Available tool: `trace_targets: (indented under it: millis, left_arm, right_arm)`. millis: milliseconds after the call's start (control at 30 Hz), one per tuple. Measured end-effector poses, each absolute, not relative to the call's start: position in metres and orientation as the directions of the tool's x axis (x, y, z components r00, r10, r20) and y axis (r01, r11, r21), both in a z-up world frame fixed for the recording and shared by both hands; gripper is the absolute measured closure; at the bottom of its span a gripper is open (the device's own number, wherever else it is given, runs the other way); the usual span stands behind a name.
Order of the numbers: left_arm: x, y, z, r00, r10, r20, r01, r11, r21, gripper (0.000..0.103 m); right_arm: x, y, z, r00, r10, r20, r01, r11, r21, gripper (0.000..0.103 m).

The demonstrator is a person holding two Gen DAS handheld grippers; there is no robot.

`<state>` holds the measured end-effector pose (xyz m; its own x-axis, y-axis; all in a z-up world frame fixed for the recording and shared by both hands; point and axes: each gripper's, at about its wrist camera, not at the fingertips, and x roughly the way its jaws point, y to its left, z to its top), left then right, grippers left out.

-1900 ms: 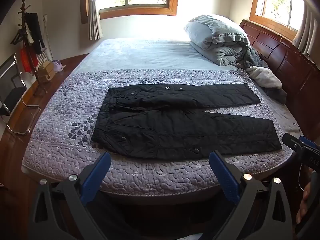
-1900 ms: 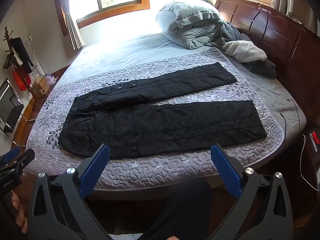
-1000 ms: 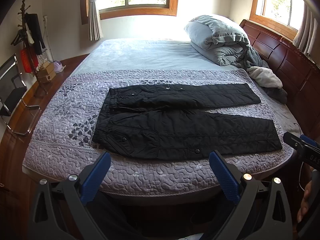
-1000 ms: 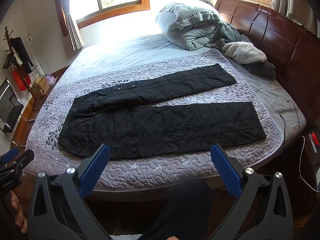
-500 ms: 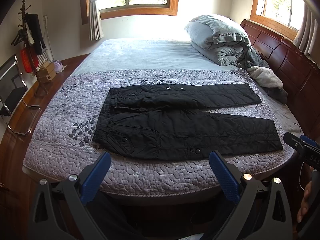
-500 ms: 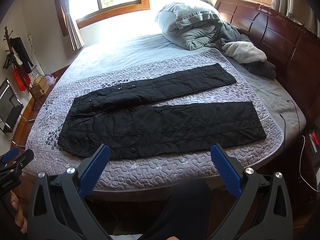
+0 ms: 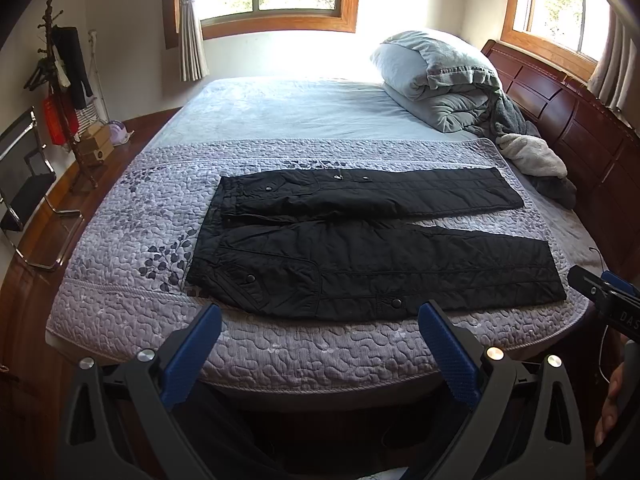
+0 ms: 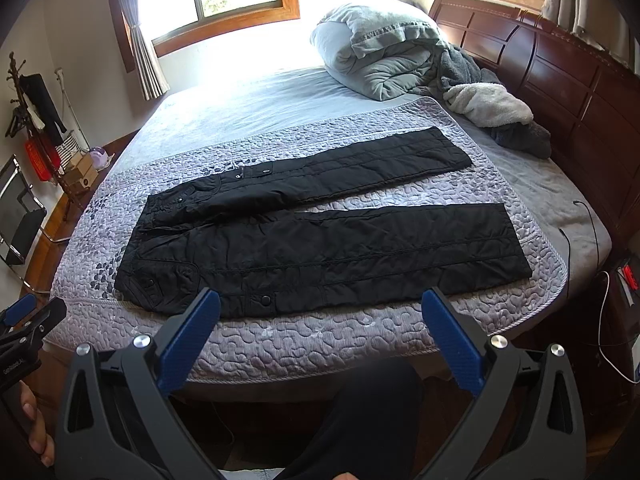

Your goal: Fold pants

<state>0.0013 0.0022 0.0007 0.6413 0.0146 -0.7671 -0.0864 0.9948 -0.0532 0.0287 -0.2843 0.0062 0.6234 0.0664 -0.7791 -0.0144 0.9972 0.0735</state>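
Lying unfolded on the bed's quilted coverlet [image 7: 120, 312], legs spread apart and waistband to the left, the black pants [image 7: 360, 268] await their first fold, while the left tool [image 7: 320, 344] and right tool [image 8: 320, 332] hover spread and empty.

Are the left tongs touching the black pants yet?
Apart. In the left wrist view the left tongs hang open short of the bed's edge, with a strip of bare quilted bedspread between their blue tips and the black pants.
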Motion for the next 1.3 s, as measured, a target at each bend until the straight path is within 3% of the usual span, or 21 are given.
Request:
trace_targets:
  millis: [1300]
  left_arm:
    - [-0.0001, 0.0028, -0.0002, 0.637, 0.025, -0.77, -0.099, 0.994, -0.05, 0.004]
  right_arm:
    - [0.033, -0.2836, 0.0011, 0.614, 0.071, -0.786, -0.019, 0.997, 0.075, 0.002]
